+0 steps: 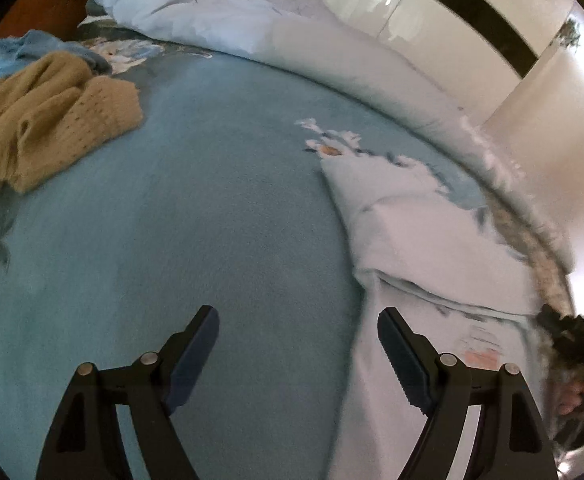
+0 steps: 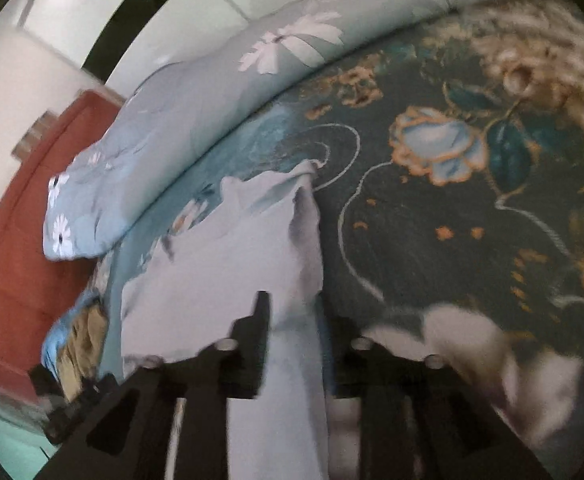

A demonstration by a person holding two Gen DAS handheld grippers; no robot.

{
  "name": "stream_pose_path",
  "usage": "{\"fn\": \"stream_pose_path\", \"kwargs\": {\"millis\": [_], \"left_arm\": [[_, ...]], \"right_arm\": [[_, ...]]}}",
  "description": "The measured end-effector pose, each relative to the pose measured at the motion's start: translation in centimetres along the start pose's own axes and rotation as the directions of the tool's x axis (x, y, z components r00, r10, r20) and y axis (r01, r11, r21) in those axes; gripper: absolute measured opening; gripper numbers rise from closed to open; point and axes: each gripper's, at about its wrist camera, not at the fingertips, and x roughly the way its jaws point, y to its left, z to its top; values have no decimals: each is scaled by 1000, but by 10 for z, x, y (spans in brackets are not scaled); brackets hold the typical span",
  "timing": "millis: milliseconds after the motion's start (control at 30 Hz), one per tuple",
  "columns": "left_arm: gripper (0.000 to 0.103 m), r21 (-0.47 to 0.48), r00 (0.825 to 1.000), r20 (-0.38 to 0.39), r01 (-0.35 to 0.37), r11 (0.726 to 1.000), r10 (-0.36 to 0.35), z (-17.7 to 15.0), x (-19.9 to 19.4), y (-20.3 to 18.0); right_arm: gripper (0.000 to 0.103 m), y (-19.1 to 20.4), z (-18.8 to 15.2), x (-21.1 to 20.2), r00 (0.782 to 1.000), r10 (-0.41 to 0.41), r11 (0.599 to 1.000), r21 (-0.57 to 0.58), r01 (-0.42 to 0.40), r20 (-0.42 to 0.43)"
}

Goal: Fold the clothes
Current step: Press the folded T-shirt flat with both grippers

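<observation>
Your left tongs are spread wide with nothing between them, hovering over bare blue bed just left of the pale garment. That reads as staged to take the near edge.

Your right tongs are partly spread, the garment's raised fold running between the fingers. The blur hides whether the pads press on it, so I can't tell if you're pinching.

The garment lies part-folded on the bed, below the rolled duvet. The tan knit and blue piece sit well apart, likely queued.
</observation>
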Motion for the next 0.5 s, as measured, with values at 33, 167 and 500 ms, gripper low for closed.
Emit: {"fn": "stream_pose_path", "kwargs": {"millis": [33, 167, 500], "left_arm": [[84, 4, 1000, -7, 26, 1000, -26, -5, -5, 0], [84, 88, 990, -86, 123, 989, -115, -34, -27, -5], [92, 138, 947, -236, 256, 957, -219, -124, -88, 7]], "right_arm": [[37, 4, -6, -9, 1000, 0, 1000, -24, 0, 0], [47, 9, -55, -35, 997, 21, 995, -90, -28, -78], [49, -6, -172, -84, 978, 46, 990, -122, -72, -205]]}}
